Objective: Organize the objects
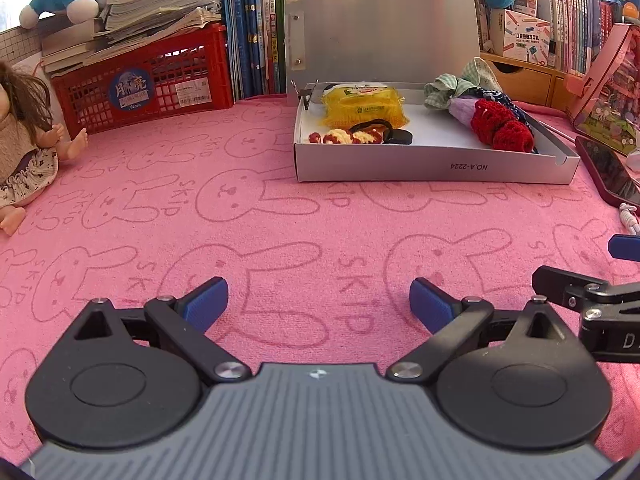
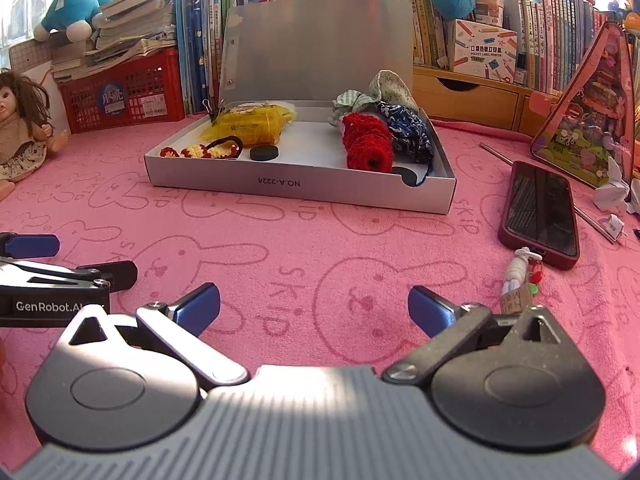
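Right wrist view: the right gripper point(image 2: 314, 308) hovers low over the pink towel point(image 2: 280, 248) with its jaws spread wide and nothing between them. The open grey box point(image 2: 300, 188) lies straight ahead and well apart, long side facing the tool, already holding a yellow packet point(image 2: 250, 124) and a red yarn roll point(image 2: 366, 146). The phone point(image 2: 540, 212) lies loose to the front right, long axis pointing away from the tool, a charm point(image 2: 520, 276) trailing from its near end. In the left wrist view the left gripper point(image 1: 318, 300), likewise spread and empty, sees the phone point(image 1: 610, 172) only at its far right edge. The right gripper is therefore judged the nearer one for any pick there.
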`<state>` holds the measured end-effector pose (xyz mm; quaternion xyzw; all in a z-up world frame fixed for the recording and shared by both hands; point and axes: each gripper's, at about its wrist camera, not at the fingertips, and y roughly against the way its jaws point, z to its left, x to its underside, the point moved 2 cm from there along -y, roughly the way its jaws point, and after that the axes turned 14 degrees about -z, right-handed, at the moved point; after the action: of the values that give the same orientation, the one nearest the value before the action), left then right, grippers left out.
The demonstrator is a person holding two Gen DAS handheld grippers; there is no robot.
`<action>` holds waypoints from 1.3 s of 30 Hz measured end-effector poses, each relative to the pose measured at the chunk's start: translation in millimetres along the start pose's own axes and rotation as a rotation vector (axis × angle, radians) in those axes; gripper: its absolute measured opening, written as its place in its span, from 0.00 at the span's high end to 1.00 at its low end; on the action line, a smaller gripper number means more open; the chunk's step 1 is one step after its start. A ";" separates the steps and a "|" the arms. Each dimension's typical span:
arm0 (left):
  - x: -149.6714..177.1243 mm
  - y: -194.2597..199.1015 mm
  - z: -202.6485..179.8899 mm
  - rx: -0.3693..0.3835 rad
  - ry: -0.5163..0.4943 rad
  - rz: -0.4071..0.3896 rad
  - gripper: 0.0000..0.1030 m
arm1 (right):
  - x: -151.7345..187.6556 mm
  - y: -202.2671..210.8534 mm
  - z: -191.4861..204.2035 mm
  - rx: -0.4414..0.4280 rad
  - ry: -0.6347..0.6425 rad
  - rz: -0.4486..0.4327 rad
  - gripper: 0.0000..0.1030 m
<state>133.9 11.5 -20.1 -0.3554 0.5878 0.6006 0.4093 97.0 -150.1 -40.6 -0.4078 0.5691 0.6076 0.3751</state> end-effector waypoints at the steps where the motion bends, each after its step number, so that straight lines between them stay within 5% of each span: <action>1: 1.5 1.9 0.4 -0.002 0.004 -0.002 0.04 | 1.7 0.7 0.2 0.001 0.001 0.002 0.00; 39: 20.3 26.2 0.6 -0.025 0.056 -0.039 0.00 | 12.8 7.5 4.2 0.004 0.005 0.014 0.00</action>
<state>101.7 14.3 -27.6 -0.3886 0.5846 0.5896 0.3996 84.9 -146.6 -49.4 -0.4047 0.5742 0.6078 0.3703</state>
